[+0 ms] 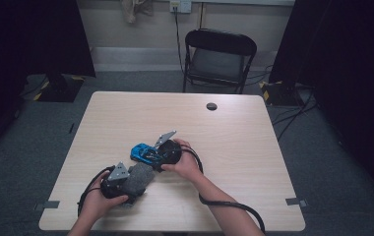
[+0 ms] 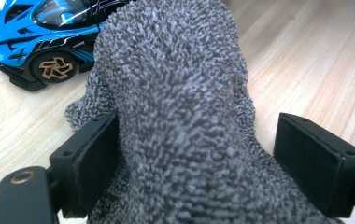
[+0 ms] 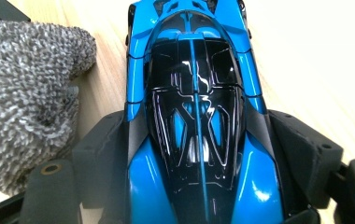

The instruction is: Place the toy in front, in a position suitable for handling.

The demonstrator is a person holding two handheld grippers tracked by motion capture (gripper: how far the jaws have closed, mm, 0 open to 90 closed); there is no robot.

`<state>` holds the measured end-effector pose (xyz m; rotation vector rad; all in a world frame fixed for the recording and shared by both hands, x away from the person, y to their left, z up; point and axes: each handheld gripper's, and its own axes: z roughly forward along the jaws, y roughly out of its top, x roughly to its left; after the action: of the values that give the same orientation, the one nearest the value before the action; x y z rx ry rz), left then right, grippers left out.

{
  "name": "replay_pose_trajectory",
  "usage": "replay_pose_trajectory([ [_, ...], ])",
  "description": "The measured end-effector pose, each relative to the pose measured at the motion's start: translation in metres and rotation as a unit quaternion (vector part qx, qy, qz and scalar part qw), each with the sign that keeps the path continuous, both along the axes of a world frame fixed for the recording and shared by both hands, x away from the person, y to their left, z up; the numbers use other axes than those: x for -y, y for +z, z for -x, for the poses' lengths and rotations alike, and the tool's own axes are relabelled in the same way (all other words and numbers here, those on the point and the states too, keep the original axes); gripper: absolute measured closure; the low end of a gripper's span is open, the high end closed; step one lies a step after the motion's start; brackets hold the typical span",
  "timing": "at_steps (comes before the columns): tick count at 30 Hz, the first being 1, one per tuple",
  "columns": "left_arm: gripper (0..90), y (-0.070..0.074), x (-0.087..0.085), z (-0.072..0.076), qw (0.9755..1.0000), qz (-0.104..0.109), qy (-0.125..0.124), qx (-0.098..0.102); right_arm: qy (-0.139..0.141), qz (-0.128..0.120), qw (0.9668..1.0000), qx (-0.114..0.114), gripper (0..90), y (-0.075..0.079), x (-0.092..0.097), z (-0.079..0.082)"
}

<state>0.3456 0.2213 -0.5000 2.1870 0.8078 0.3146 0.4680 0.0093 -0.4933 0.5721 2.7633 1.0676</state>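
Right gripper point(image 3: 199, 186) clamping blue toy race car point(image 3: 194, 93) by flanks, car resting mid-table point(image 1: 126, 113). Left gripper point(image 2: 199, 158) gripping grey terry cloth point(image 2: 175, 93); right pad apparently clear. Risks: glossy body slipping; cloth pulling free mid-wipe.

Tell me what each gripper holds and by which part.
The right gripper clamps the blue toy car across its sides, at mid-body. The left gripper straddles the grey cloth; only one jaw touches it, so a grip cannot be told.
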Motion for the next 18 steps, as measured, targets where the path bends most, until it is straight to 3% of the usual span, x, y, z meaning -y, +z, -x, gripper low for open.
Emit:
replay_pose_trajectory([
  [10, 14.4, -0.0003, 0.0005, 0.0002, 1.0, 0.0, 0.001, 0.001, -0.007, -0.009, 0.9999, -0.005, 22.4, 0.0, 0.0028, 0.0],
  [12, 14.2, -0.0003, 0.0006, 0.0001, 1.0, 0.0, 0.0, 0.002, -0.015, -0.023, 0.9995, -0.014, 19.8, 0.0008, 0.004, -0.0018],
  [18, 14.1, -0.0002, 0.0006, -0.0001, 1.0, 0.0, 0.0, 0.001, -0.014, -0.019, 0.9996, -0.012, 17.7, 0.0062, 0.0013, -0.005],
])
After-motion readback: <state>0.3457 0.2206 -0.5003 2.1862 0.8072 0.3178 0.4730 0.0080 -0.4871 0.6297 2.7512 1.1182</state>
